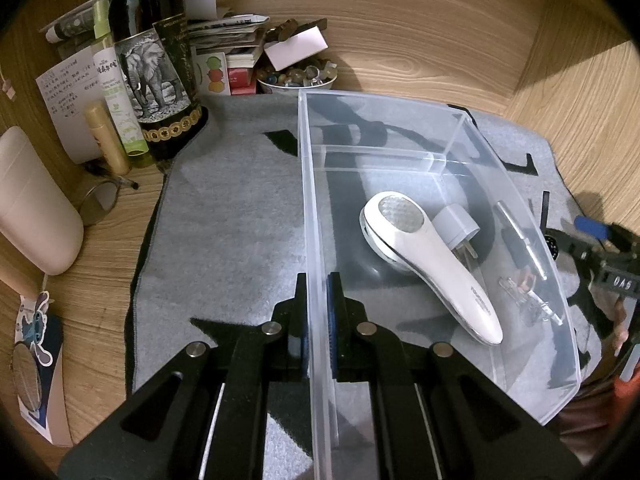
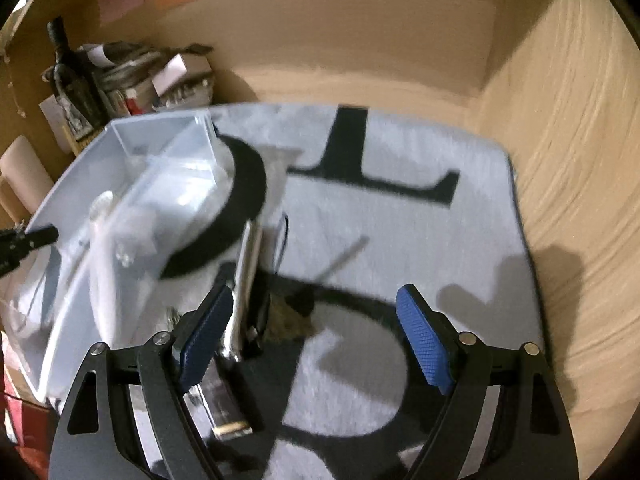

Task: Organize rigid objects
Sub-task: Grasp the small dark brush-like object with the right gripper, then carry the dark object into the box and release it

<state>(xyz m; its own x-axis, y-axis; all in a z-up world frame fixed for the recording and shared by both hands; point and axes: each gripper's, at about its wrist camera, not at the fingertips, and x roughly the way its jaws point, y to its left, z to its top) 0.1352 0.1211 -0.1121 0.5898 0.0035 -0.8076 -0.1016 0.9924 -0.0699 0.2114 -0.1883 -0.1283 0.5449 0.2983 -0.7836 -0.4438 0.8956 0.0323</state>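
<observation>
Left gripper [image 1: 318, 320]: fingers closed together on the near left wall of the clear plastic bin [image 1: 310, 208], one blue pad inside the wall, one outside. Bin: stands on the grey mat [image 1: 232, 216] and runs ahead and to the right of this gripper, with a low divider across its far end. Contents, all ahead and right of the left gripper: white handheld lint remover [image 1: 430, 256], handle toward the gripper; grey plug adapter [image 1: 456, 224] touching its far side; slim pen-like rod [image 1: 520, 240] along the right wall; small clear clip [image 1: 528, 300] near it. Right gripper [image 2: 316, 336]: fingers spread wide apart, holding nothing, over the mat [image 2: 400, 232]. Silver and black clip-like item [image 2: 244, 292]: on the mat just beside its left fingertip; blurred, contact uncertain. Bin [image 2: 68, 280]: ahead and left of the right gripper. Beyond the left gripper, far left: dark bottle [image 1: 156, 60], papers, bowl of stones [image 1: 296, 76].
</observation>
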